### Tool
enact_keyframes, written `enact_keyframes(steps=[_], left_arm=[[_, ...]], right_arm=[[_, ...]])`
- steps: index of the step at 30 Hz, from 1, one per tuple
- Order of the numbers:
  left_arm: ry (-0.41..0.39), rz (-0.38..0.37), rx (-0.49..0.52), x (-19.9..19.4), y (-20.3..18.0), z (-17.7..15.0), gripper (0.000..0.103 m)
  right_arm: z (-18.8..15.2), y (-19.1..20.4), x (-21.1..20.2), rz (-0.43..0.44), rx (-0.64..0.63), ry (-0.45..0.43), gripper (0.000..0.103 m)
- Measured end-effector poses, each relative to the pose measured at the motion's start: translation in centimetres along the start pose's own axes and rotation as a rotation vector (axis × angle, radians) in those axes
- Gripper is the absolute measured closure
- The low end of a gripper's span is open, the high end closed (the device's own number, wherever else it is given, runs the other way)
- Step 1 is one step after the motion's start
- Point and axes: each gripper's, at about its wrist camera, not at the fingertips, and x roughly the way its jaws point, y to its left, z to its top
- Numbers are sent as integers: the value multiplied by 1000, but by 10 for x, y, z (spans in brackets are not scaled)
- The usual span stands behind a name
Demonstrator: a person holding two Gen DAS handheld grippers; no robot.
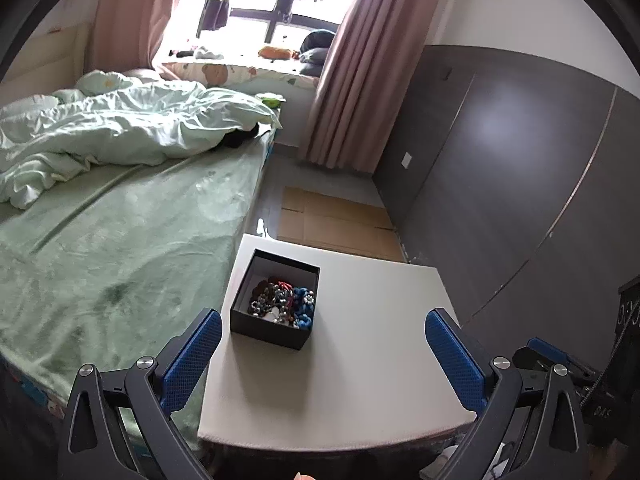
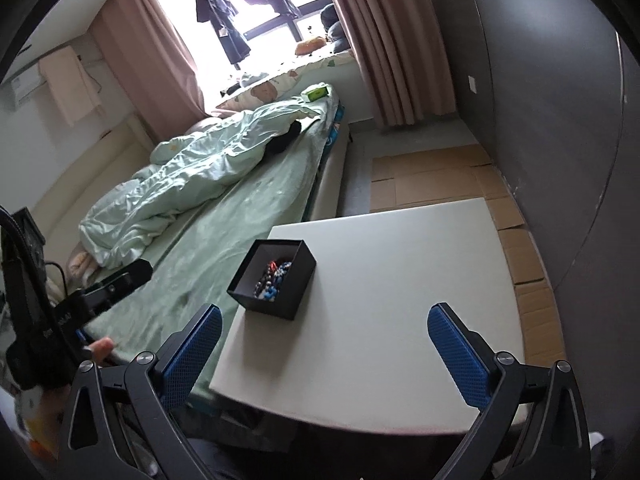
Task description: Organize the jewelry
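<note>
A black open box (image 1: pixel 276 300) stands on the left part of a white table (image 1: pixel 360 360). It holds a tangle of jewelry (image 1: pixel 284 300): blue, red and silver beads. The box (image 2: pixel 276 280) and its jewelry (image 2: pixel 272 278) also show in the right wrist view, on the table (image 2: pixel 400 300). My left gripper (image 1: pixel 324 354) is open and empty, held above the table's near edge, just short of the box. My right gripper (image 2: pixel 326 354) is open and empty, above the table's near side, right of the box. The left gripper's body (image 2: pixel 80 304) shows at the right wrist view's left edge.
A bed (image 1: pixel 120 240) with a green sheet and a crumpled quilt (image 1: pixel 120 128) runs along the table's left side. Flattened cardboard (image 1: pixel 336 220) lies on the floor beyond the table. A grey wardrobe (image 1: pixel 520 160) stands to the right. Pink curtains (image 1: pixel 352 80) frame the window.
</note>
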Motion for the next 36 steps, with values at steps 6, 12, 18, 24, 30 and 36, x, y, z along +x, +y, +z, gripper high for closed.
enact_keyframes(steps=[6,12,18,24,30,36], left_arm=[[-14,19,27,-18,-2,-10,1],[-31,38,55,-32,2,-21,1],[-37,68,53,-35,10,-27,1],[-24,95,70,-30,10,-30,1],[-18,92,88,-24,5,-30,1],[-18,81,91,-23,3,-32,1]], right_arm=[[-12,8,-17,-20,-32,-10,0],[-27,10,-21,-6,-43,2,0],[-35,14,-16,-15,-81,27,0],[-31,20,-18,1,-117,19,0],[-34,18,-14,-17,-120,22,0],[-34,15,-13,-27,-114,12,0]])
